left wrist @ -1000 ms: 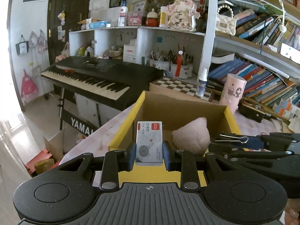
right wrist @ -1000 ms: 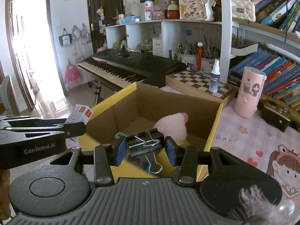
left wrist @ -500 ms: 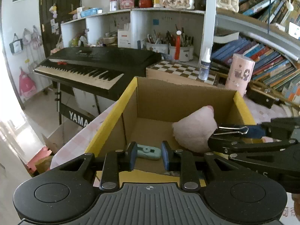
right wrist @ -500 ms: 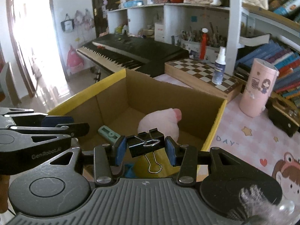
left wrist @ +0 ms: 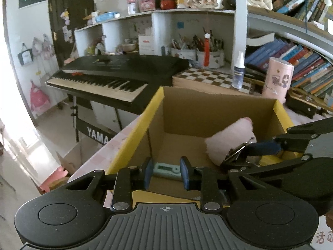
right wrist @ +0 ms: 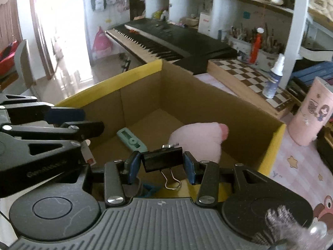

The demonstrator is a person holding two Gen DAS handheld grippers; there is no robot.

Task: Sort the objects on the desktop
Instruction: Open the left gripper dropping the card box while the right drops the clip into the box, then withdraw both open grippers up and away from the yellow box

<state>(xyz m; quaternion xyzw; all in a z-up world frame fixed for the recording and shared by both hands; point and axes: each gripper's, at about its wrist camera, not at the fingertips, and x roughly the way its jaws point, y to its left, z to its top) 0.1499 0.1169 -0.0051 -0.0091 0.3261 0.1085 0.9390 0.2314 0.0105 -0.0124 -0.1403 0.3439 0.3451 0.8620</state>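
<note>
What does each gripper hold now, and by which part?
Right gripper holds the binder clip by the ends of its black body. Left gripper holds nothing.

From my left wrist view I read "YAMA", white letters cut off by the cardboard box, on the black panel of the keyboard stand [left wrist: 96,137]. Red characters "活" and part of another show on the tablecloth [left wrist: 323,236] at the lower right edge. On my right view, faint embossed lettering on the left claw [right wrist: 68,123] body is too blurred to read
</note>
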